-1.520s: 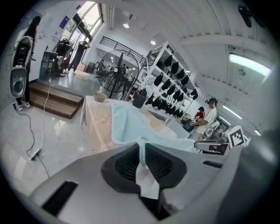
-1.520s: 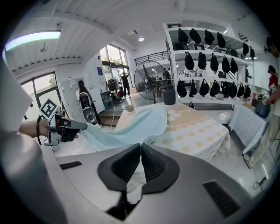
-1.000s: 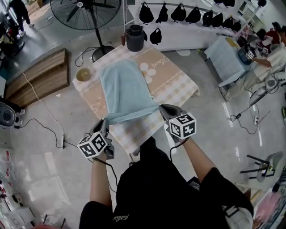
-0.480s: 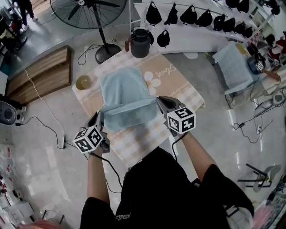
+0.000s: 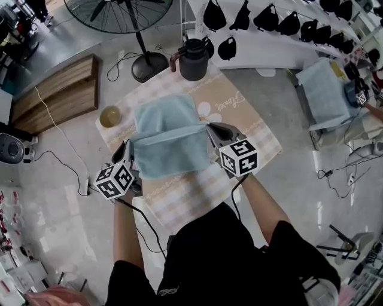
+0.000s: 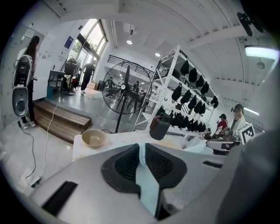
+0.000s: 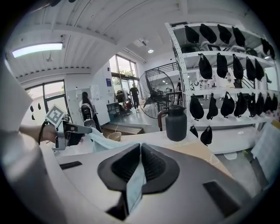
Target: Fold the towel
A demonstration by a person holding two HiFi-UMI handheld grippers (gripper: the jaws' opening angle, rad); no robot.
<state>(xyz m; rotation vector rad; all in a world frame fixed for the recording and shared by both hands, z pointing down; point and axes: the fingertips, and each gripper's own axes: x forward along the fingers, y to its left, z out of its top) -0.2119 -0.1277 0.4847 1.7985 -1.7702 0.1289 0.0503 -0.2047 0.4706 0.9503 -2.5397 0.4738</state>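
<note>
Grey polished floor surrounds a small counter (image 5: 194, 197) draped in a beige checked cloth, and from my head view I see the light blue towel (image 5: 164, 113) lying across its middle. My left gripper (image 5: 129, 148) has its fingers clamped on one towel corner, and my right gripper (image 5: 210, 128) has its fingers clamped on the other. In each gripper view a thin strip of blue fabric runs down between the dark ribbed pads (image 6: 124, 164), pinched tight.

The edge I hold stretches in a nearly straight line from one gripper to the other, raised above the towel's middle. From that line a second layer drapes back toward me, down to a soft fold on the near half of the cloth. The far half lies flat on the counter.

Beyond the towel, a dark jug (image 5: 193, 52) stands at the counter's far edge. A tan bowl (image 5: 110, 116) sits at the left corner, near the towel but apart from it. A large fan (image 5: 128, 12) stands on the floor behind.
</note>
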